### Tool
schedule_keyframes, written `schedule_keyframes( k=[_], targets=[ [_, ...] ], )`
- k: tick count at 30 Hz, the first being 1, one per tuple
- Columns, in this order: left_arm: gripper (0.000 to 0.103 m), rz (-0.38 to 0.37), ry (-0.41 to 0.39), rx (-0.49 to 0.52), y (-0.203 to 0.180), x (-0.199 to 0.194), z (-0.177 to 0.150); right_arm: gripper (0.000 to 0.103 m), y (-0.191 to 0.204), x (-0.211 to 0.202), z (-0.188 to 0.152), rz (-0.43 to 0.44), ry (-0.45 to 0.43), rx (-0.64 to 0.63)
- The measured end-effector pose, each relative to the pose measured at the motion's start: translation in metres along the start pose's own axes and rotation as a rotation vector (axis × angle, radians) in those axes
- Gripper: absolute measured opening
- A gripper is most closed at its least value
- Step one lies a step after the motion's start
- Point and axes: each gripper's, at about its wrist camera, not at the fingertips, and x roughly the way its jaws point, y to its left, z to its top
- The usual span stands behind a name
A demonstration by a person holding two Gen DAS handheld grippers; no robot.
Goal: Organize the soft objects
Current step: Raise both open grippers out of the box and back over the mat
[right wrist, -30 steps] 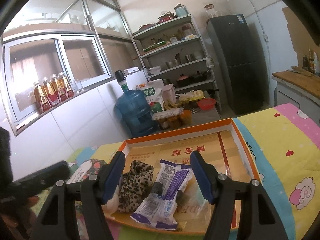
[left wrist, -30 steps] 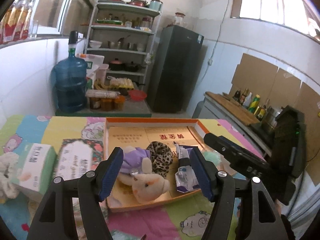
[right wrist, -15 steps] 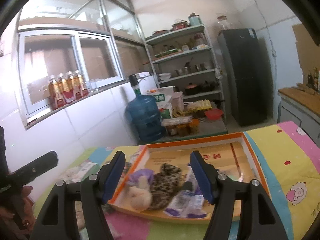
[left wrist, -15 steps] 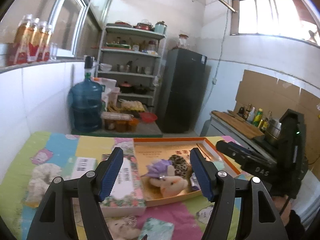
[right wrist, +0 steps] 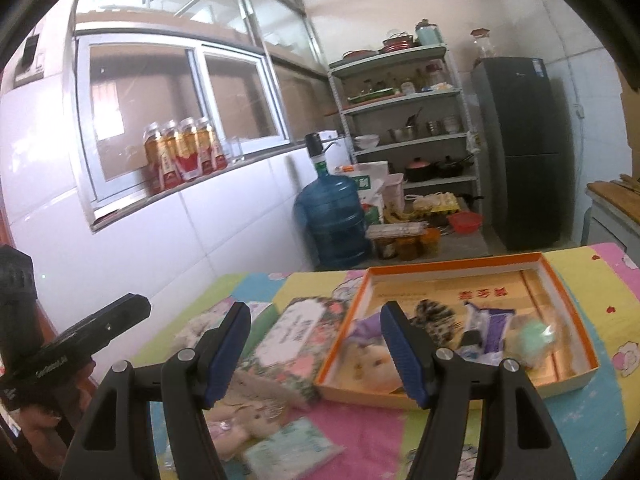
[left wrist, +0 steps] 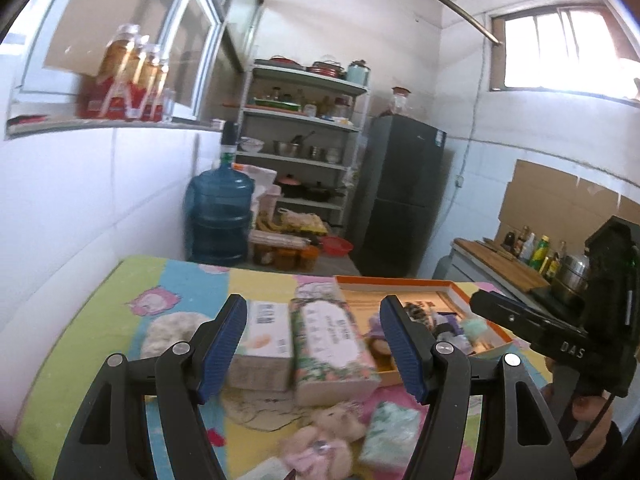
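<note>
Home kitchen, dark fridge [left wrist: 404, 196], metal shelves [right wrist: 404, 120] of pots and bowls, blue water jug [right wrist: 332, 220], tiled walls, sauce bottles [left wrist: 536, 248]

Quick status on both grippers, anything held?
Left gripper: open, holding nothing.
Right gripper: open, holding nothing.

**Camera placement, both wrist views**

Each fisheye is looking forward along its own blue-padded fingers, angled slightly down across the patterned table [left wrist: 120, 320] toward the shelving unit [right wrist: 404, 120]. The left view is sitting left of the orange tray [left wrist: 400, 284]; the right view is facing it [right wrist: 452, 268] more squarely. Both are sharing tray, floral box [left wrist: 332, 344] and water jug [right wrist: 330, 216].
</note>
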Motion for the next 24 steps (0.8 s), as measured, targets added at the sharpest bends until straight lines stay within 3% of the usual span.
schedule_keyframes(
  k=[15, 24],
  targets=[
    [0.071, 0.081, -0.014, -0.07, 0.074, -0.03, -0.021, 0.067, 0.072, 0.021, -0.019, 0.054, 0.06, -0.071],
    [0.071, 0.072, 0.057, -0.041, 0.103, -0.018, -0.037, 0.067, 0.099, 0.037, -0.029, 0.089, 0.102, -0.094]
  ],
)
